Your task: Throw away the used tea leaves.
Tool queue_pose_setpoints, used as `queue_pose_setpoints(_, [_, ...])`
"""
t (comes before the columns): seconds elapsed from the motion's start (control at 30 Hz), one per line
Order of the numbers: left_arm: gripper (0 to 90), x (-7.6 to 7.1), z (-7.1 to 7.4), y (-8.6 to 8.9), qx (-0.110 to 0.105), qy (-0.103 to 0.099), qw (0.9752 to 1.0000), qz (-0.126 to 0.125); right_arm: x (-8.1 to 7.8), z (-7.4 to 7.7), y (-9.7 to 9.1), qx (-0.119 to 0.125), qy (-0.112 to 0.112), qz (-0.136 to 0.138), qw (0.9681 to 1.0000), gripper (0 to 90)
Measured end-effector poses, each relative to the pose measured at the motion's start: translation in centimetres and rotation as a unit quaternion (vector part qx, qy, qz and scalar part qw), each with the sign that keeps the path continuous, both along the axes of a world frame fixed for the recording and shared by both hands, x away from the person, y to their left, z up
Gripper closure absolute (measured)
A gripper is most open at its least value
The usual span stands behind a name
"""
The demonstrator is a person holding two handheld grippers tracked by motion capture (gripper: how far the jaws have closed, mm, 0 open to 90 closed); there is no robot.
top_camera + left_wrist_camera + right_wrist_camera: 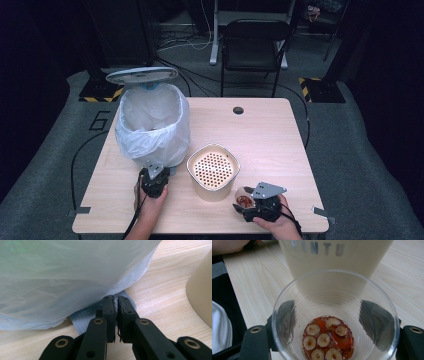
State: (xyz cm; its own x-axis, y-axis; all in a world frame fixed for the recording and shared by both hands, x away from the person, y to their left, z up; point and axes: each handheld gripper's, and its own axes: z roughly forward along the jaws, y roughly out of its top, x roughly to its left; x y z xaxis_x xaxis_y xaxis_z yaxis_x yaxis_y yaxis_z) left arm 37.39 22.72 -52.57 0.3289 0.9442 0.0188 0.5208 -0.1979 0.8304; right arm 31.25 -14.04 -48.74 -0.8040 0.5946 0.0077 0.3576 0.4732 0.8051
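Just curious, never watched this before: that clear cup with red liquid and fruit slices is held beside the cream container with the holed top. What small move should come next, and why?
Probably lift the clear cup over the strainer top of the cream container and tilt. The right gripper clamps the cup beside it, and liquid with slices sits in the bottom.

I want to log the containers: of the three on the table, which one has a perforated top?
The cream bucket at the table's middle, topped by a holed strainer. The bagged trash bin is open, and so is the clear cup.

Clear ribbed plastic cup point(335, 315) (glossy) on matt wood-grain table point(270, 135).
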Motion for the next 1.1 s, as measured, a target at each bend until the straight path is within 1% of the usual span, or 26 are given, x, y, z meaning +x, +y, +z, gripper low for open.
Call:
queue_pose_setpoints(0.13, [84.8,0.0,0.0,0.0,0.001,-0.004,1.0000,0.002,0.0,0.0,0.0,-0.001,0.001,0.001,1.0000,30.0])
queue_pose_setpoints(0.17, [84.9,0.0,0.0,0.0,0.001,-0.001,1.0000,0.000,0.0,0.0,0.0,-0.001,0.000,0.001,1.0000,30.0])
queue_pose_setpoints(0.33, [84.8,0.0,0.0,0.0,0.001,-0.001,1.0000,0.000,0.1,0.1,-0.1,-0.001,0.003,0.003,1.0000,30.5])
queue_pose_setpoints(0.47, [84.9,0.0,0.0,0.0,0.002,-0.001,1.0000,0.000,0.5,0.5,-0.4,-0.004,0.004,0.000,1.0000,30.9])
queue_pose_setpoints(0.57, [84.9,0.0,0.0,0.0,0.003,-0.001,1.0000,0.000,1.1,1.0,-0.9,-0.006,-0.003,-0.007,1.0000,31.2])
queue_pose_setpoints(0.6, [84.9,0.0,0.0,0.0,0.002,-0.002,1.0000,0.001,1.3,1.1,-1.1,-0.003,-0.001,-0.010,0.9999,31.4])
queue_pose_setpoints(0.63, [84.9,0.0,0.0,0.1,0.006,0.000,1.0000,-0.002,1.4,1.3,-1.2,-0.001,-0.001,-0.013,0.9999,31.5])
queue_pose_setpoints(0.67, [84.9,0.0,0.0,0.0,0.002,-0.004,1.0000,0.002,1.7,1.5,-1.4,0.001,-0.003,-0.014,0.9999,31.6])
queue_pose_setpoints(0.7, [84.9,0.0,0.0,0.1,0.006,-0.002,1.0000,-0.001,1.9,1.7,-1.5,0.001,-0.004,-0.014,0.9999,31.8])
queue_pose_setpoints(0.73, [84.9,0.0,0.0,0.0,0.001,-0.002,1.0000,0.000,2.2,1.9,-1.7,-0.002,-0.007,-0.014,0.9999,31.8])
queue_pose_setpoints(0.77, [84.8,0.0,0.0,0.0,0.001,-0.001,1.0000,0.000,2.3,2.1,-1.8,-0.005,-0.006,-0.015,0.9999,31.8])
queue_pose_setpoints(0.8, [84.9,0.0,0.0,0.0,0.001,-0.001,1.0000,0.000,2.7,2.3,-2.1,-0.009,-0.010,-0.015,0.9998,31.9])
queue_pose_setpoints(0.87, [84.9,0.0,0.0,0.0,0.001,0.000,1.0000,0.000,3.3,2.8,-2.5,-0.011,-0.014,-0.021,0.9996,32.0])
queue_pose_setpoints(0.9, [84.9,0.0,0.0,0.0,0.001,-0.001,1.0000,0.000,3.5,2.9,-2.5,-0.009,-0.014,-0.029,0.9995,32.0])
queue_pose_setpoints(1.0, [84.9,0.0,0.0,0.0,0.000,-0.002,1.0000,0.001,4.4,3.8,-3.2,-0.017,-0.024,-0.038,0.9988,32.1])
queue_pose_setpoints(1.03, [84.9,0.0,0.0,0.0,0.001,0.000,1.0000,0.000,4.8,4.1,-3.4,-0.021,-0.025,-0.038,0.9988,32.1])
queue_pose_setpoints(1.07, [84.9,0.0,0.0,0.0,0.001,-0.001,1.0000,0.000,5.1,4.3,-3.5,-0.017,-0.026,-0.044,0.9986,32.3])
queue_pose_setpoints(1.1, [84.9,0.0,0.0,0.0,0.001,-0.001,1.0000,0.000,5.5,4.7,-3.7,-0.019,-0.028,-0.044,0.9984,32.4])
